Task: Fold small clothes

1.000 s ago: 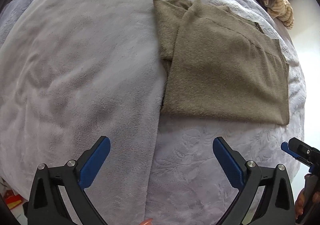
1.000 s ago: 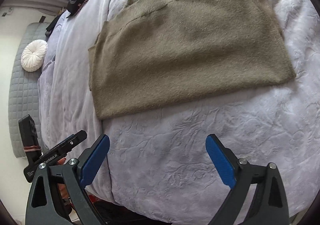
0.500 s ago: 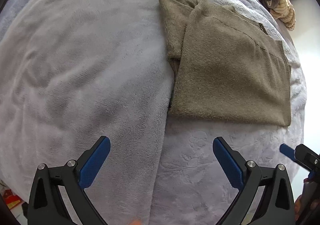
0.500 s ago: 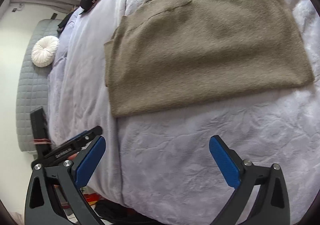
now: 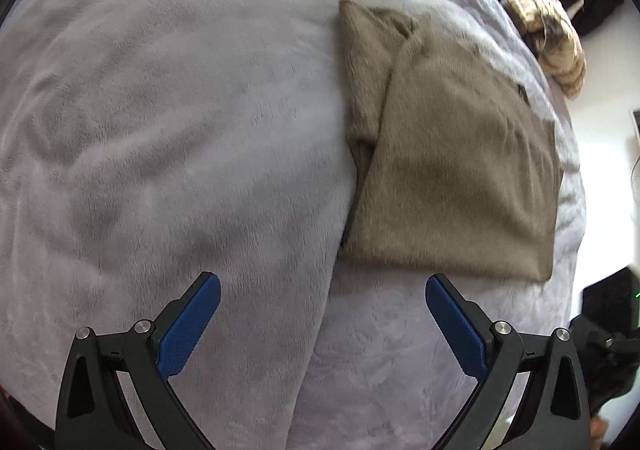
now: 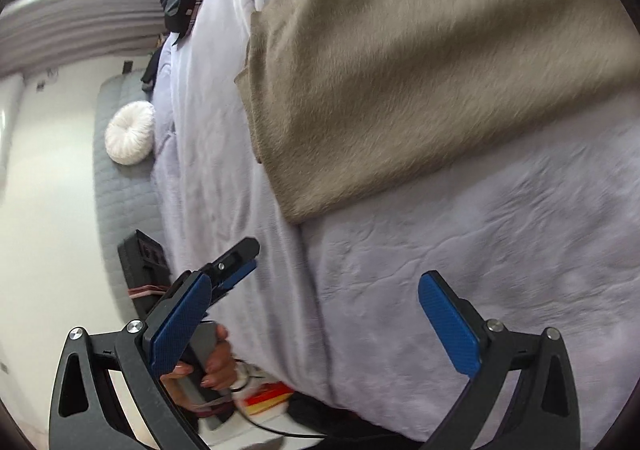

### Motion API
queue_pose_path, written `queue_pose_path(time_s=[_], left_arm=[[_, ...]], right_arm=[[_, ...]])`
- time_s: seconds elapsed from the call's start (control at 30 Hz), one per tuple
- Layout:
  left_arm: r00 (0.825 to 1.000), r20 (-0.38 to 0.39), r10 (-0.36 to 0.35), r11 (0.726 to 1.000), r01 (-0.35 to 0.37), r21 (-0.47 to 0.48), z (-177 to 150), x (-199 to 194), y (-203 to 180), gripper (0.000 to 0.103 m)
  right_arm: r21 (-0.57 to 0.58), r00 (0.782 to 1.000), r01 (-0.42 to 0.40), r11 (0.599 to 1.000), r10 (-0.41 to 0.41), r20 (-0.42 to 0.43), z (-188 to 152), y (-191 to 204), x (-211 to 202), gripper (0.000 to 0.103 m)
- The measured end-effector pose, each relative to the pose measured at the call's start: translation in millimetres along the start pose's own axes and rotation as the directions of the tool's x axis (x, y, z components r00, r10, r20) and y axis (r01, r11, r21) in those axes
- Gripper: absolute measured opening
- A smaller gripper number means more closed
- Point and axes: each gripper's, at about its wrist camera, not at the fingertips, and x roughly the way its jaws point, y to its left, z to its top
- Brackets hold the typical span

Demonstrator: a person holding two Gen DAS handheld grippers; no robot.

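The folded olive-brown sweater [image 5: 460,170] is lying flat on the lavender blanket [image 5: 180,110], ahead and to the right of the left gripper [image 5: 323,320], whose blue-padded jaws are standing spread and holding nothing. The right gripper [image 6: 314,324] is likewise hovering spread wide, the fuzzy knit sweater [image 6: 420,70] lying ahead of it.
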Motion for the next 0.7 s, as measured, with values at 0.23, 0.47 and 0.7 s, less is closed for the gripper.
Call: queue_pose_path(time_s=[0.23, 0.47, 0.7], left_arm=[[0.996, 0.067, -0.051, 0.998, 0.054, -0.042, 34, 3, 9, 0.103], [0.986, 0.063, -0.153, 0.988, 0.155, -0.016, 66, 15, 2, 0.103], [0.956, 0.022, -0.293, 0.956, 0.293, -0.021, 83, 34, -7, 0.103]], right_arm=[[0.116, 0.988, -0.149, 0.982, 0.142, 0.061, 15, -23, 43, 0.103], [0.175, 0.943, -0.309, 0.935, 0.276, 0.188, 34, -36, 70, 0.103], [0.240, 0.872, -0.467, 0.851, 0.397, 0.287, 52, -37, 90, 0.103]])
